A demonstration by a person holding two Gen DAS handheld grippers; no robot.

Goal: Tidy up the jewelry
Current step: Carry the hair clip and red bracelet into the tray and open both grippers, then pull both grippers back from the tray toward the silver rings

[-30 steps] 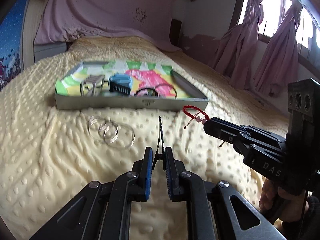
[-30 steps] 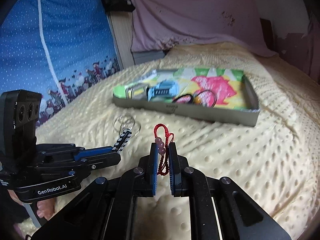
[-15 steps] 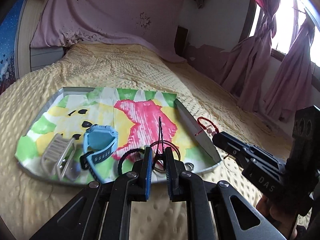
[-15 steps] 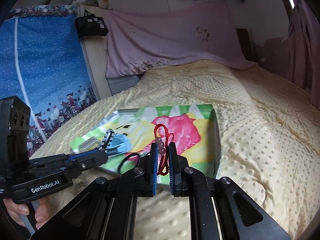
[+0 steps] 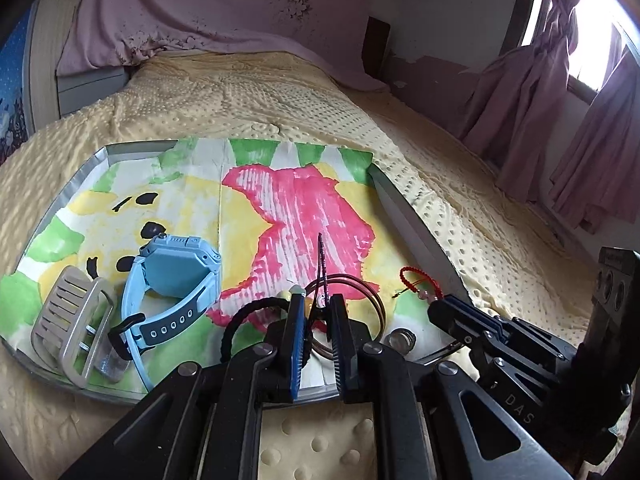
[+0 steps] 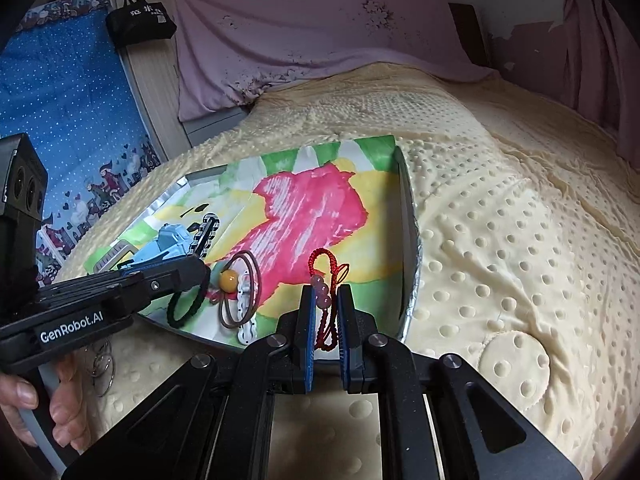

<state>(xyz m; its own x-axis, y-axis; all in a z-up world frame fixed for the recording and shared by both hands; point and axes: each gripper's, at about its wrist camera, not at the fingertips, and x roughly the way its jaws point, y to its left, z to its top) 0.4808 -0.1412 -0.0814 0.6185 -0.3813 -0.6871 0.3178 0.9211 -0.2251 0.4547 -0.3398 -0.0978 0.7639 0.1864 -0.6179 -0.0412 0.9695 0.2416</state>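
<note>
A silver tray lined with bright painted paper lies on the yellow bedspread; it also shows in the right wrist view. My left gripper is shut on a thin black-and-white beaded bracelet, held upright over the tray's near edge. My right gripper is shut on a red cord bracelet with pink beads, over the tray's near right corner. In the tray lie a blue watch, a grey clip, a black hair tie and brown rings.
Silver rings lie on the bedspread in front of the tray, beside the left gripper's handle. An orange bead sits among the hair ties. A pink sheet covers the headboard end. Pink curtains hang at the right.
Both grippers rose from the bedspread and moved forward over the tray's near edge, each still holding its bracelet. The silver rings stayed behind on the bedspread.
</note>
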